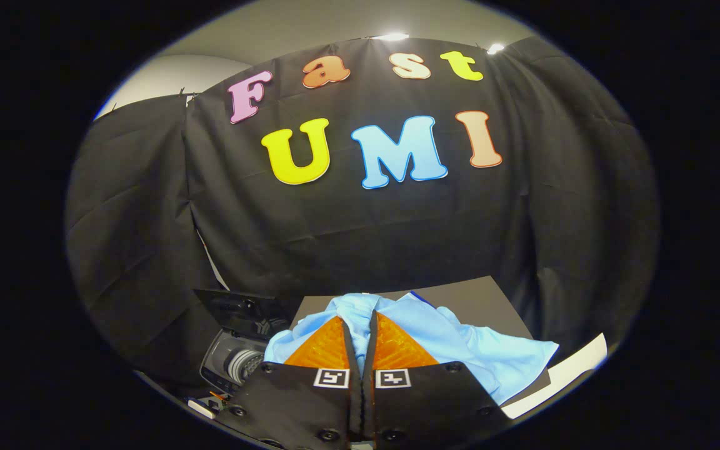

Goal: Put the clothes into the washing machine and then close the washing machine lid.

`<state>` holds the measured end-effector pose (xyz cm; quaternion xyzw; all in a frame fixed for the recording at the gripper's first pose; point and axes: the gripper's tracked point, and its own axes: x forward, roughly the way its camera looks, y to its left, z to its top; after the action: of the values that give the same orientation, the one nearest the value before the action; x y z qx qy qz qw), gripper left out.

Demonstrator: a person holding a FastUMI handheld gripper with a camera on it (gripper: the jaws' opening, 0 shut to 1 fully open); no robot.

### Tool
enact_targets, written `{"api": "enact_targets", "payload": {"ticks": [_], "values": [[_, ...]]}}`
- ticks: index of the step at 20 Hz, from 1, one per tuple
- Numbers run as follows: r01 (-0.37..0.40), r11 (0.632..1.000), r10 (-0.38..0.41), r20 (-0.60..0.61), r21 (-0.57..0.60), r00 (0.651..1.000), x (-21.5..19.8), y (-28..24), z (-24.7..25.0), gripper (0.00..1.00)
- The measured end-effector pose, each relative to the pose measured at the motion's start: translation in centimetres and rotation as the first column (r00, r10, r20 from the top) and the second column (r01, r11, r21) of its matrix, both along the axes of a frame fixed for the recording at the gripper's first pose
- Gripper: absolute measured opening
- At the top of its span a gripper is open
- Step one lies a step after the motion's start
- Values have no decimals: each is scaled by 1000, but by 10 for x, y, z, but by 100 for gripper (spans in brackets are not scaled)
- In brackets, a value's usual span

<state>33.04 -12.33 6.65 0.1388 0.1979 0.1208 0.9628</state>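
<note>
Black cloth booth wall behind dark tabletop. Gripper closed tight on light blue clothes, bunched around and beyond fingertips. Washing machine lower left, lid up.

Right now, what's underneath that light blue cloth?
The light blue cloth lies on a dark table, hiding the part beneath it. The gripper is closed on a fold. The washing machine stands beside it.

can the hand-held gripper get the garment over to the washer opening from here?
Probably yes. The hand-held gripper is pinched shut on the light blue garment, and the washing machine sits open just beside it with nothing between.
</note>
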Motion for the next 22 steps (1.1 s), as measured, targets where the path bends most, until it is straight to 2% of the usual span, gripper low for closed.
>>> {"api": "enact_targets", "payload": {"ticks": [8, 18, 22], "values": [[-51, 999, 51, 58, 1, 997, -4, 33, 38, 1], [-17, 1000, 17, 96, 1, 995, -11, 106, 78, 1], [-35, 999, 34, 105, 2, 994, -14, 146, 93, 1]]}}
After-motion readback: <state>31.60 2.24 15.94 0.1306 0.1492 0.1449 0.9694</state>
